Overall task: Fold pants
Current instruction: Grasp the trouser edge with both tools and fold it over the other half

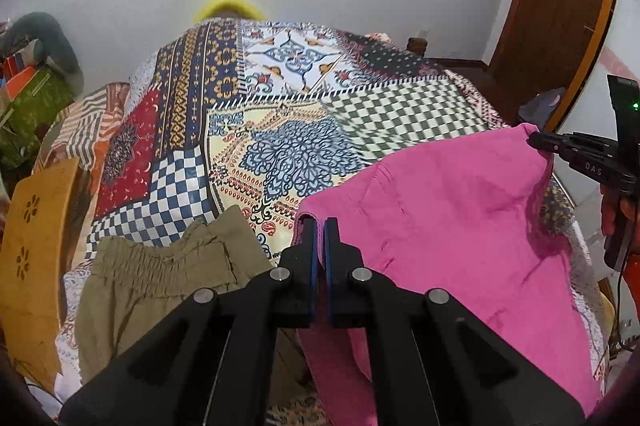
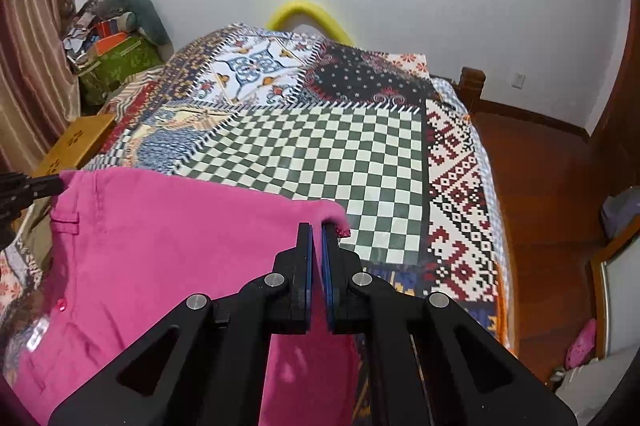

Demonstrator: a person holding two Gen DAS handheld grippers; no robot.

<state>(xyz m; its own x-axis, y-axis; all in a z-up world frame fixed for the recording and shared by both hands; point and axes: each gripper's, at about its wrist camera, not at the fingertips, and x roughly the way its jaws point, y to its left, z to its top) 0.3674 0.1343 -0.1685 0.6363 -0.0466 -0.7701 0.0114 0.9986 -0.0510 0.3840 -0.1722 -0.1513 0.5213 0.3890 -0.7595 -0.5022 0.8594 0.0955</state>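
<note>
Pink pants [image 1: 460, 218] hang stretched between my two grippers above the patterned bed. My left gripper [image 1: 320, 226] is shut on the waistband's left corner. At the right edge of the left wrist view, my right gripper [image 1: 538, 140] pinches the other corner. In the right wrist view the right gripper [image 2: 318, 230] is shut on the edge of the pink pants [image 2: 160, 246], and the left gripper [image 2: 58, 184] holds the far corner at the left. The rest of the pants droops below both grippers, partly hidden by them.
Khaki pants [image 1: 160, 274] lie on the patchwork bedspread [image 1: 280, 114] at the lower left. A yellow-brown board [image 1: 36, 266] leans at the bed's left side, with clutter [image 2: 116, 46] beyond. Wooden floor [image 2: 552, 186] and a door [image 1: 552, 6] are to the right.
</note>
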